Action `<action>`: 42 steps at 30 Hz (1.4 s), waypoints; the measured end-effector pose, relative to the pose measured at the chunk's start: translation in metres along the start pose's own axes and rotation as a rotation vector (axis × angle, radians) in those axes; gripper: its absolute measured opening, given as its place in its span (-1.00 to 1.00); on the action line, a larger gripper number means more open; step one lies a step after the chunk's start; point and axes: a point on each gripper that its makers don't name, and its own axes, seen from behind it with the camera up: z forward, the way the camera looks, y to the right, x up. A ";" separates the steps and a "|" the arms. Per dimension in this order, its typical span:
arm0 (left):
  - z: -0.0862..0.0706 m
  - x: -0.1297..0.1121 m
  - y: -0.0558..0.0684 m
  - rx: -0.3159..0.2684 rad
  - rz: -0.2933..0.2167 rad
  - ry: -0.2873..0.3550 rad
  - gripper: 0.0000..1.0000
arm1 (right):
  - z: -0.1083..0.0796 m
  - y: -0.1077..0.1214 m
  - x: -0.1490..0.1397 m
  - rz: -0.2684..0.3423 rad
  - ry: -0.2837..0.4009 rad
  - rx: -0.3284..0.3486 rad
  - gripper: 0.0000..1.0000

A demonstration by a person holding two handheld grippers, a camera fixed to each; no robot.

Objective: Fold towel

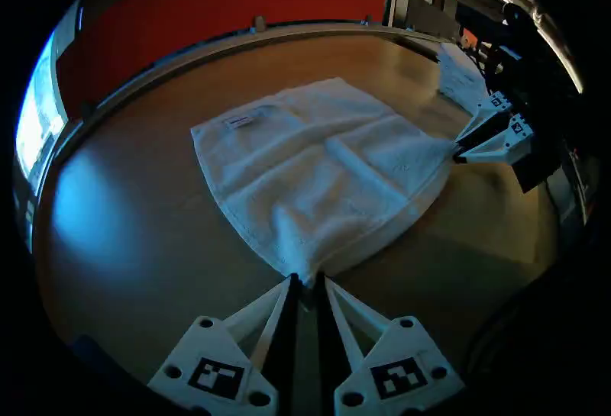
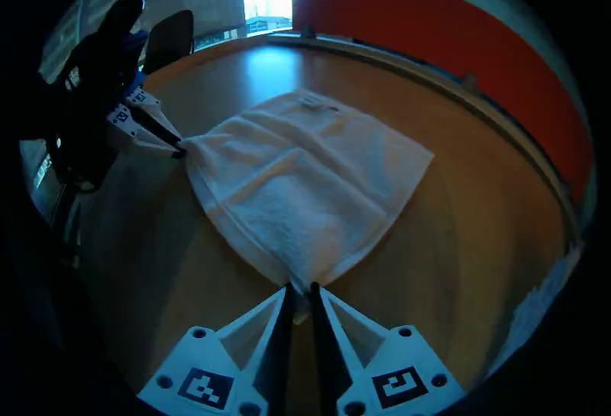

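Towel of rumpled terry, pinched by left tongs, right tongs.

Left gripper: two white wedge-shaped fingers with triangular cut-outs and black inner edges; flat bases carry round screw holes; one square black-and-white marker per finger. Right gripper: identical build and markings.

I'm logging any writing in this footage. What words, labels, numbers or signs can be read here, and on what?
No legible text anywhere.
Tag on the white towel: printing too small and blurred to read.
Square markers on the left hand-held gripper and the right hand-held gripper: black-and-white patterns, no letters or numbers.
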 end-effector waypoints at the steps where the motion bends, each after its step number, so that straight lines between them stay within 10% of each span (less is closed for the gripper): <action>1: -0.003 0.003 0.000 0.002 -0.004 0.006 -0.70 | -0.002 0.001 0.003 0.001 0.006 -0.004 -0.68; 42: -0.123 0.094 0.011 0.030 -0.019 0.108 -0.71 | -0.117 0.008 0.107 -0.049 0.209 -0.083 -0.68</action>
